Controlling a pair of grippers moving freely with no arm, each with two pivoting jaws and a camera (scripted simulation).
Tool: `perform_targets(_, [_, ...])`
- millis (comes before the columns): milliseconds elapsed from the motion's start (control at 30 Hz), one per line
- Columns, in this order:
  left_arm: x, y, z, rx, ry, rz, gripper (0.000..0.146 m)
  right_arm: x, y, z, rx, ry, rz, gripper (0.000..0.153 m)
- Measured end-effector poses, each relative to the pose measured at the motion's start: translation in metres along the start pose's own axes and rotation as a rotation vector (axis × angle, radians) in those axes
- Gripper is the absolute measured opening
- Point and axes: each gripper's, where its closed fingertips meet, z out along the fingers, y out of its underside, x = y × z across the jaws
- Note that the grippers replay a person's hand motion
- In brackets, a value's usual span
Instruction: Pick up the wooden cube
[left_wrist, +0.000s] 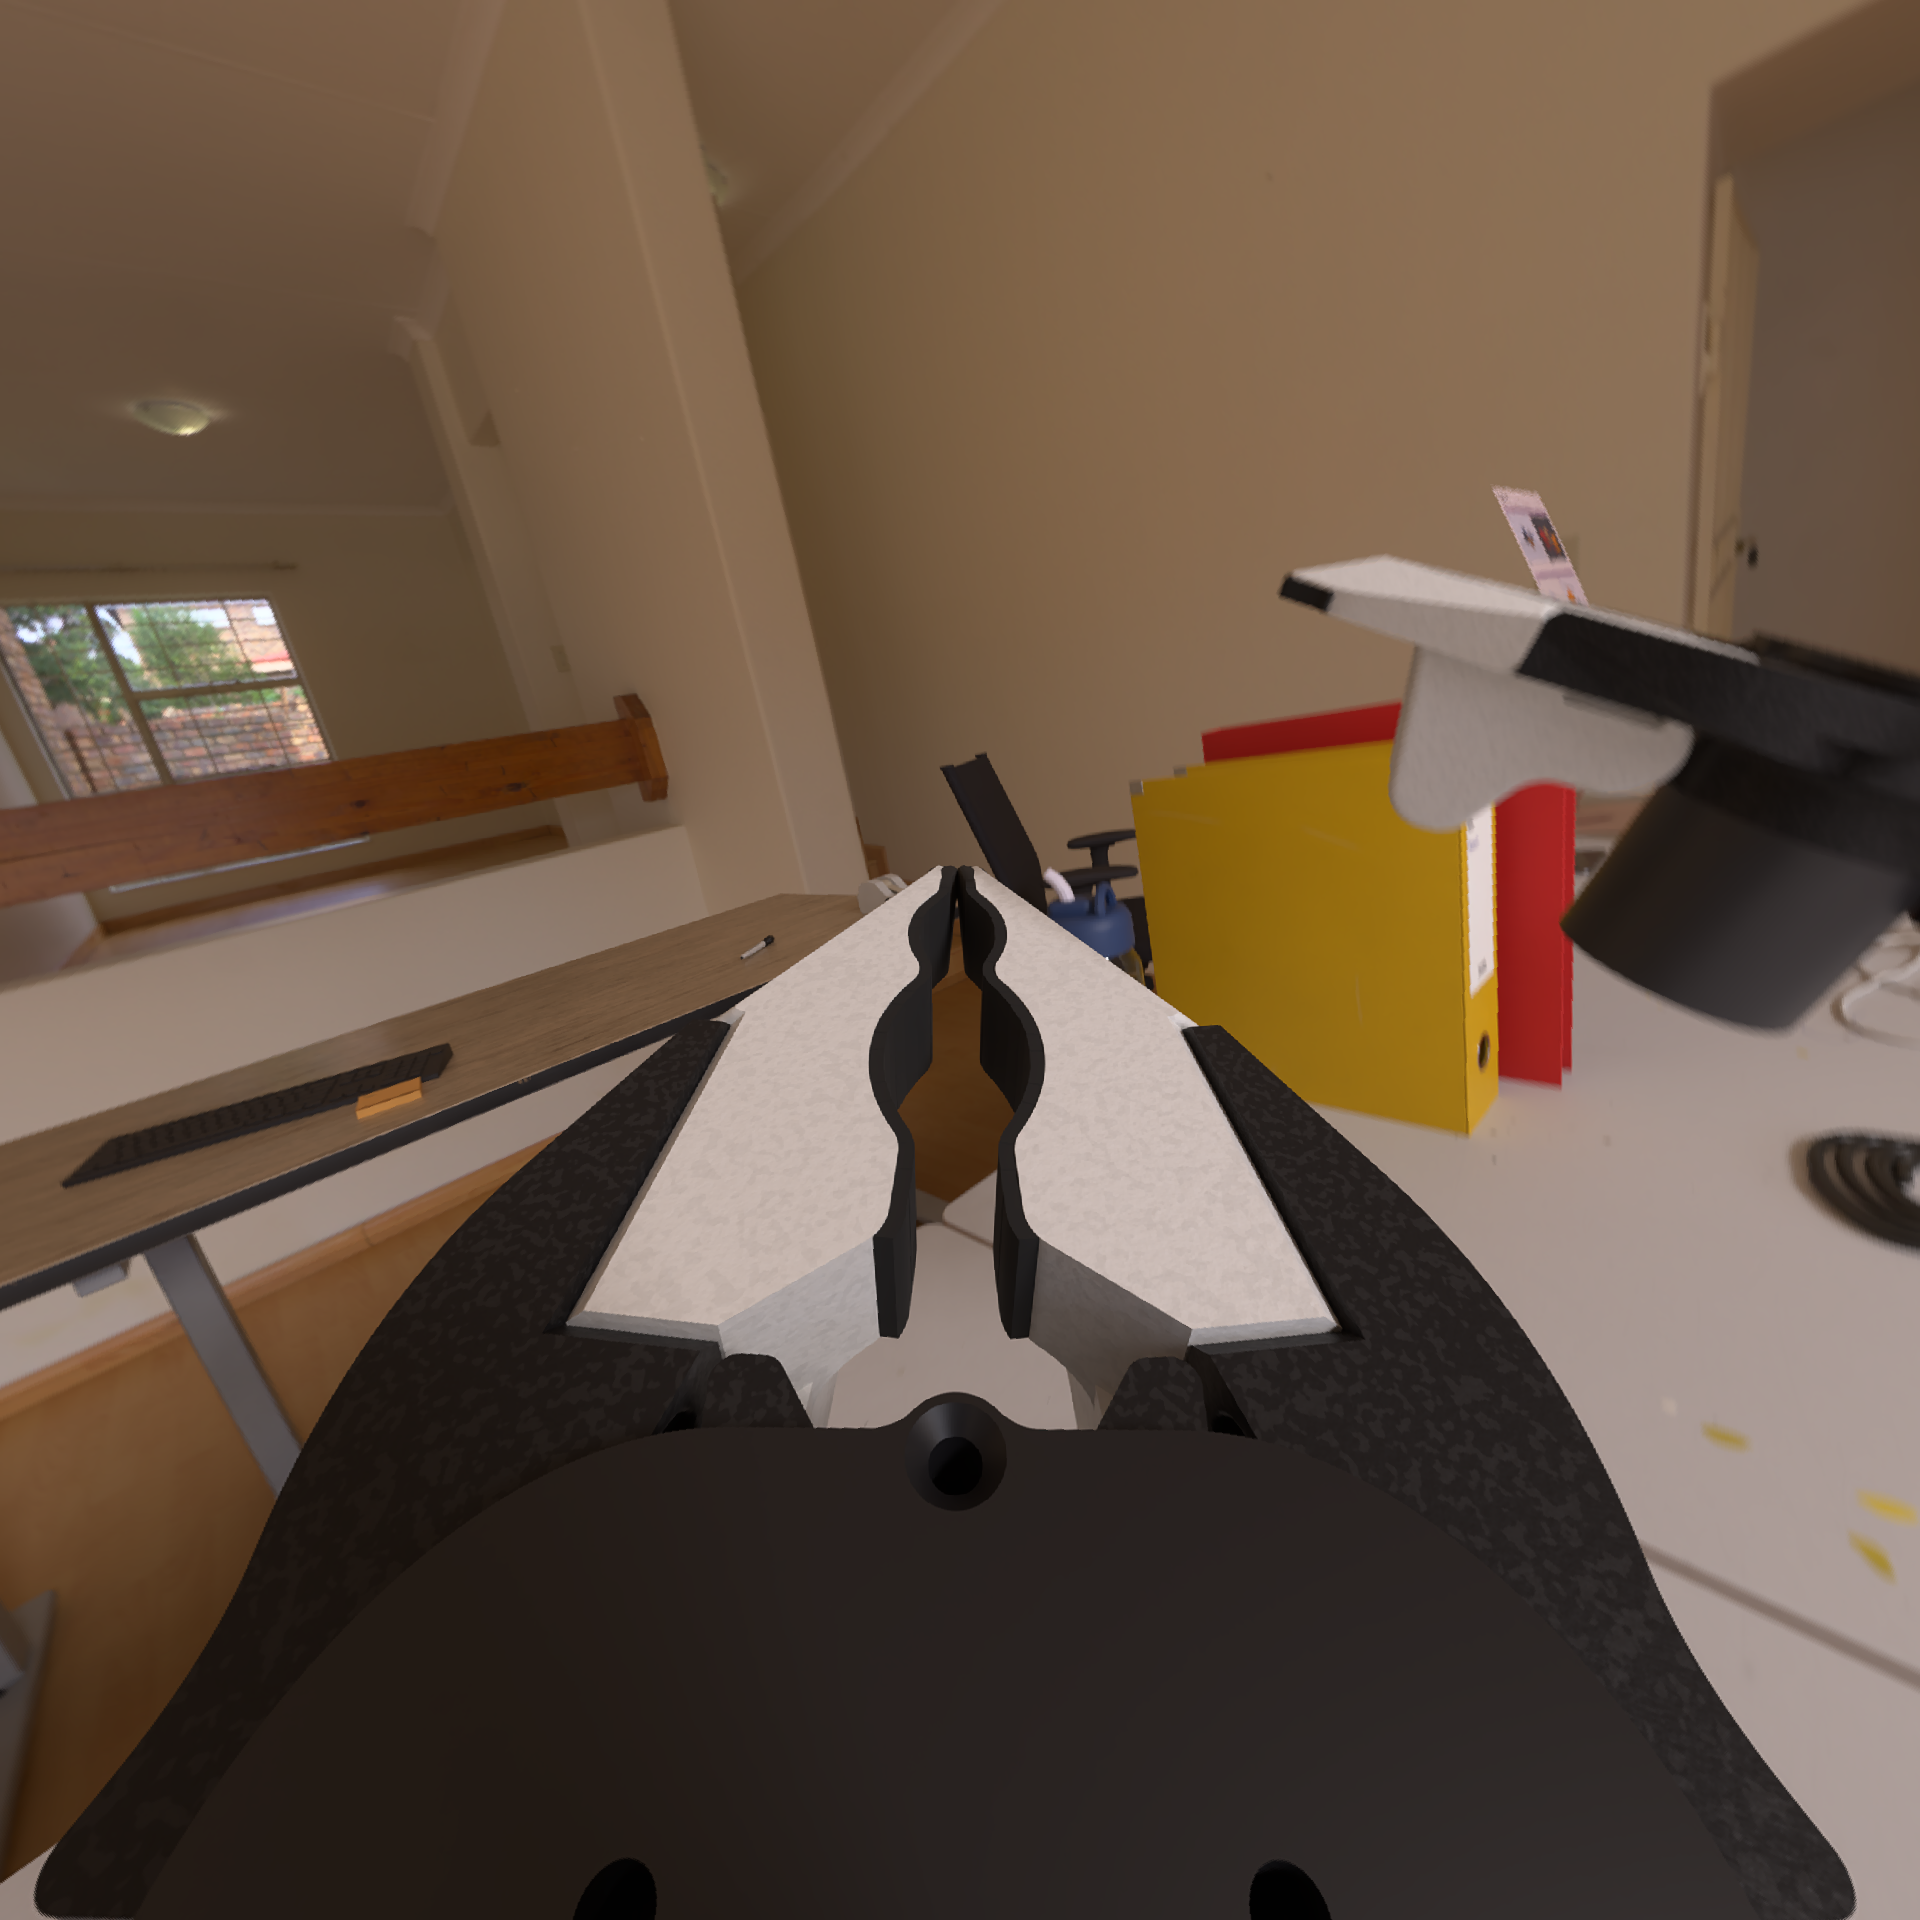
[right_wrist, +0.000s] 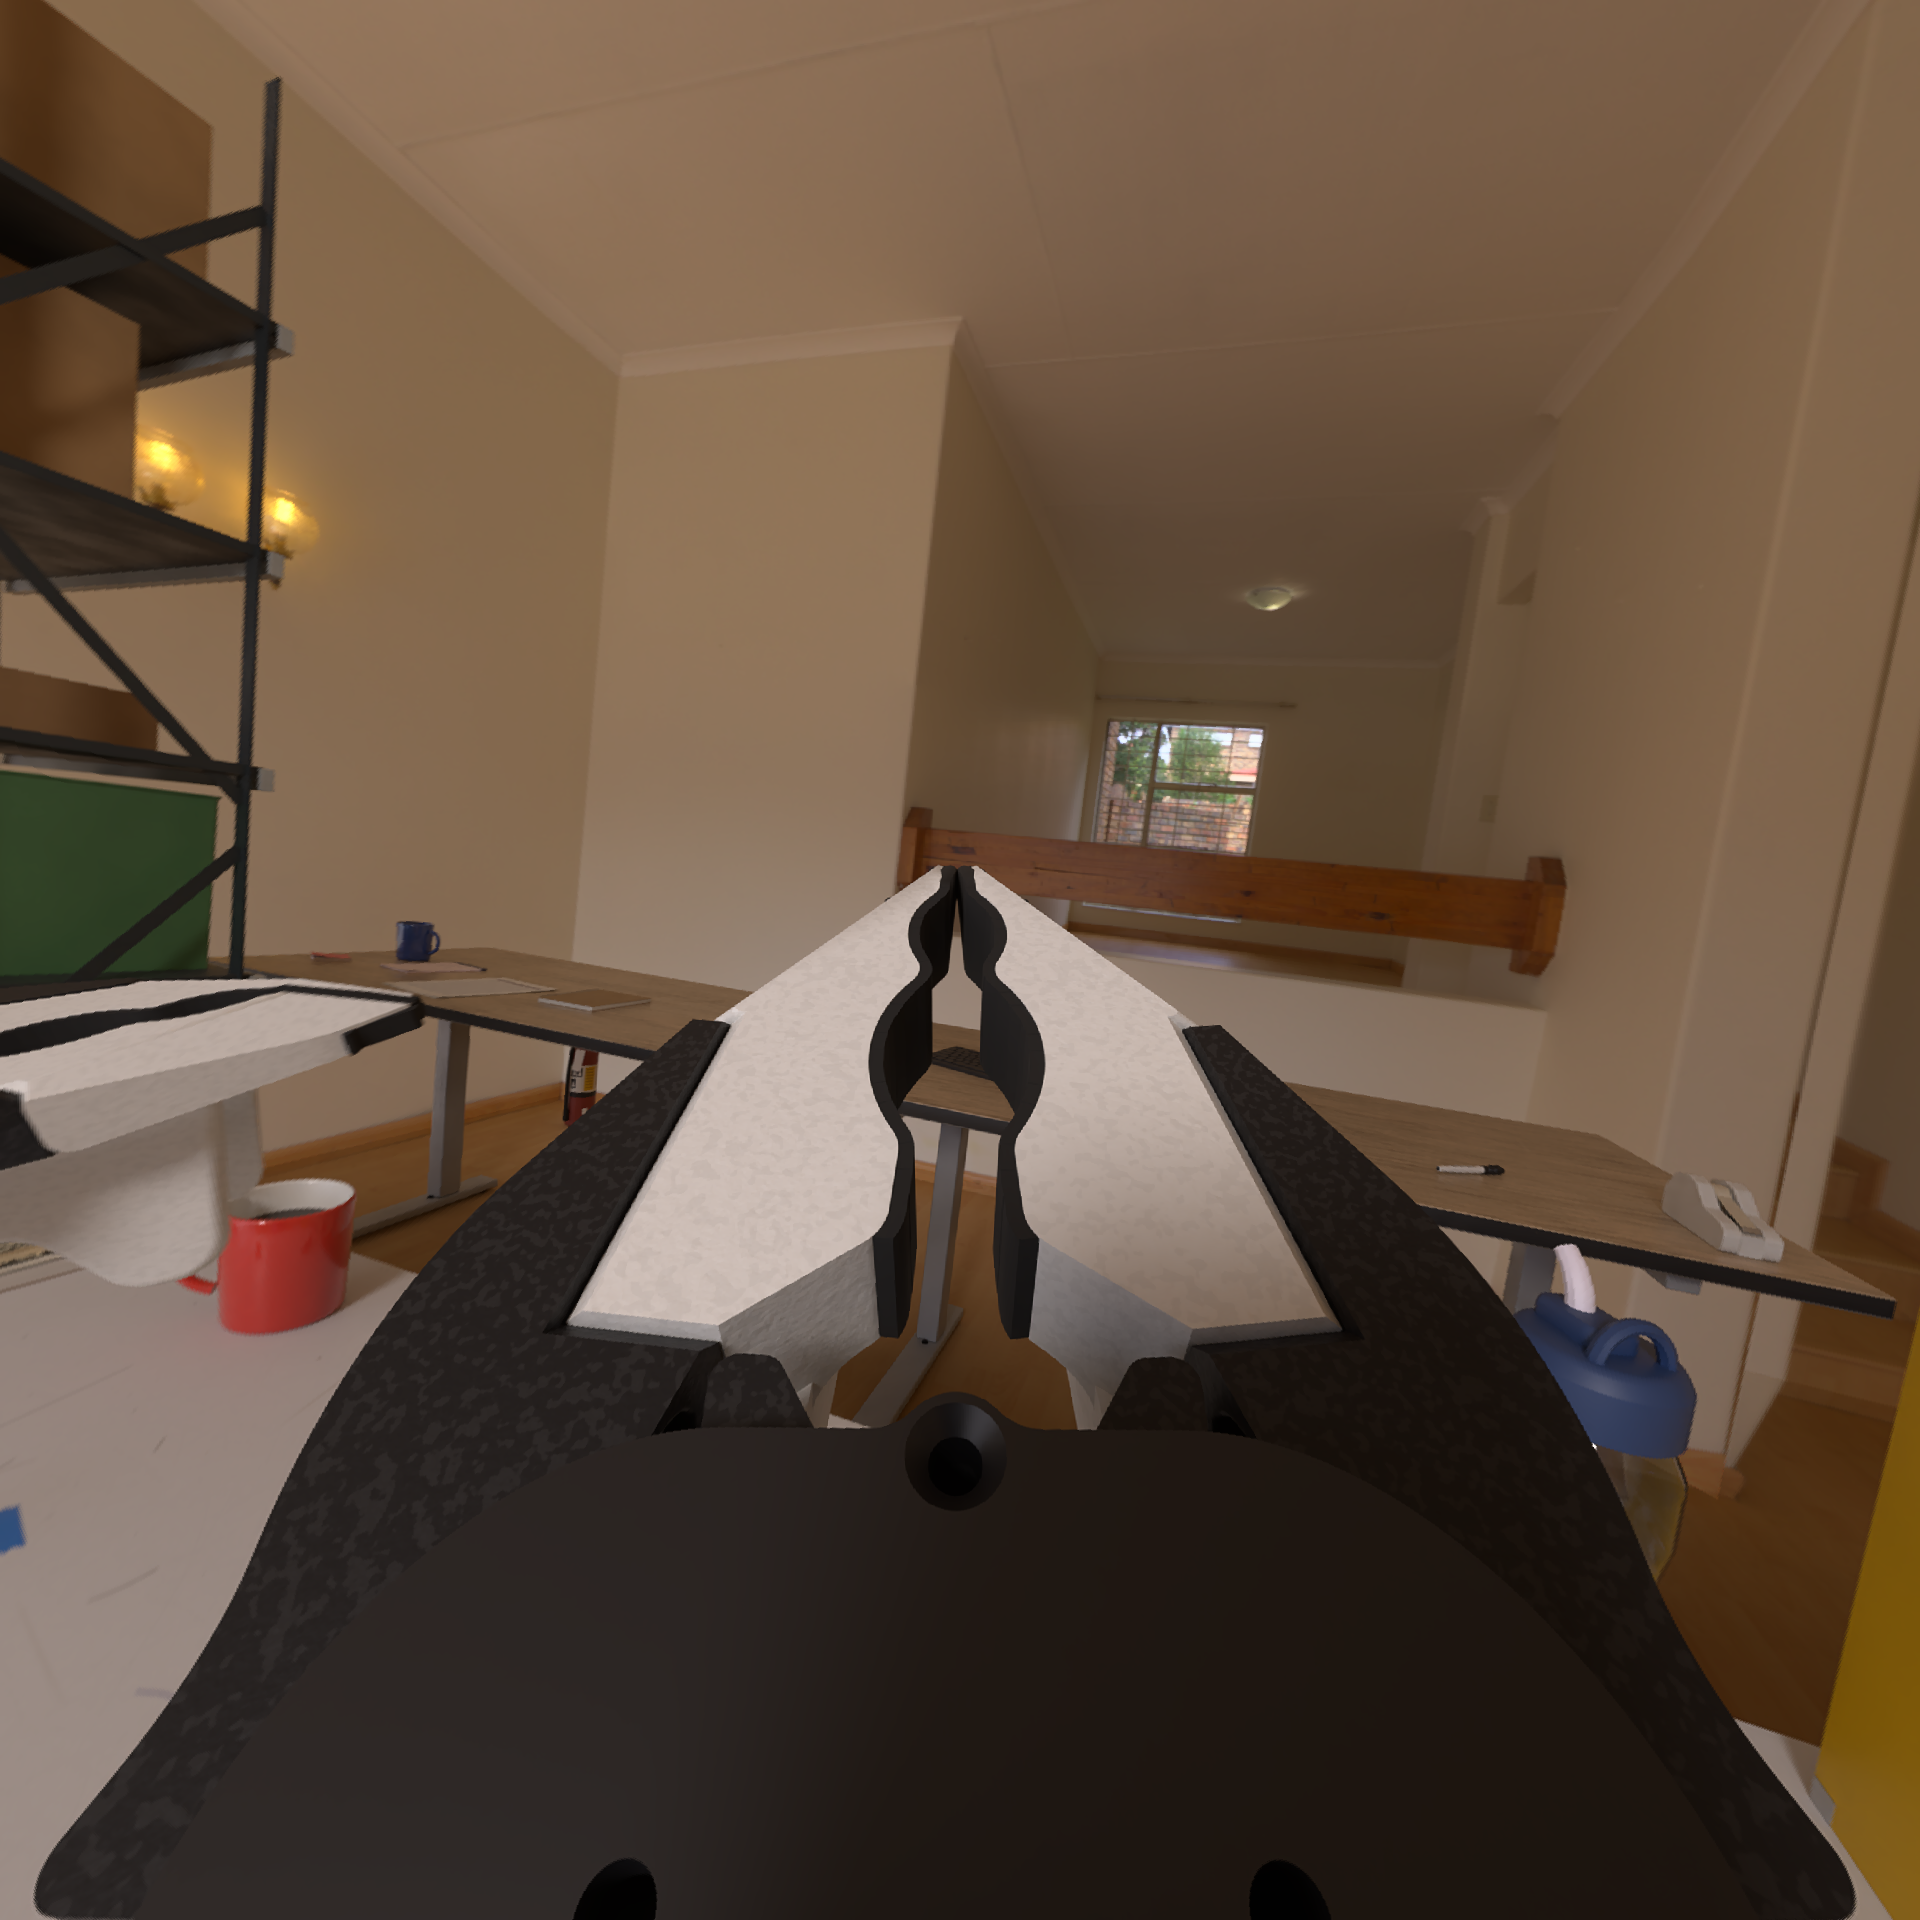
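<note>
No wooden cube shows in either view. My left gripper (left_wrist: 956, 878) is shut, tips touching, with nothing between the fingers. It hovers above the white table (left_wrist: 1558, 1299) and points towards its far edge. My right gripper (right_wrist: 956, 878) is also shut and empty, pointing over the table edge at the room beyond. The right gripper also shows at the upper right of the left wrist view (left_wrist: 1299, 592). The left gripper shows at the left of the right wrist view (right_wrist: 384, 1023).
A yellow binder (left_wrist: 1309, 935) and a red binder (left_wrist: 1538, 914) stand at the table's back, with a blue-lidded bottle (left_wrist: 1091, 920) beside them. A red mug (right_wrist: 286, 1257) stands on the table. A wooden desk (left_wrist: 582, 997) carries a keyboard (left_wrist: 260, 1112) and a small flat wooden block (left_wrist: 388, 1099).
</note>
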Motion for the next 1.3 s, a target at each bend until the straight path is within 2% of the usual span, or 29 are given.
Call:
perform_targets(167, [-0.027,-0.003,0.034,0.018,-0.105,-0.060,0.000,0.001,0.010,0.022,-0.014,0.028,0.056,0.000])
perform_targets(300, [-0.044,0.026,0.041,-0.005,-0.144,-0.126,0.000,-0.002,0.041,0.032,-0.060,0.005,0.086,0.000])
perform_targets(533, [-0.065,0.088,0.043,-0.093,-0.197,-0.150,0.000,0.004,0.099,0.042,-0.139,0.025,0.064,0.000])
perform_targets(733, [-0.073,0.108,0.048,-0.136,-0.230,-0.102,0.000,0.015,0.133,0.046,-0.195,0.063,0.044,0.000])
perform_targets(933, [-0.067,0.104,0.048,-0.134,-0.220,-0.065,0.000,0.015,0.145,0.047,-0.217,0.068,0.021,0.000])
perform_targets(1300, [-0.057,0.104,0.050,-0.134,-0.177,-0.048,0.000,0.011,0.141,0.046,-0.219,0.053,0.021,0.001])
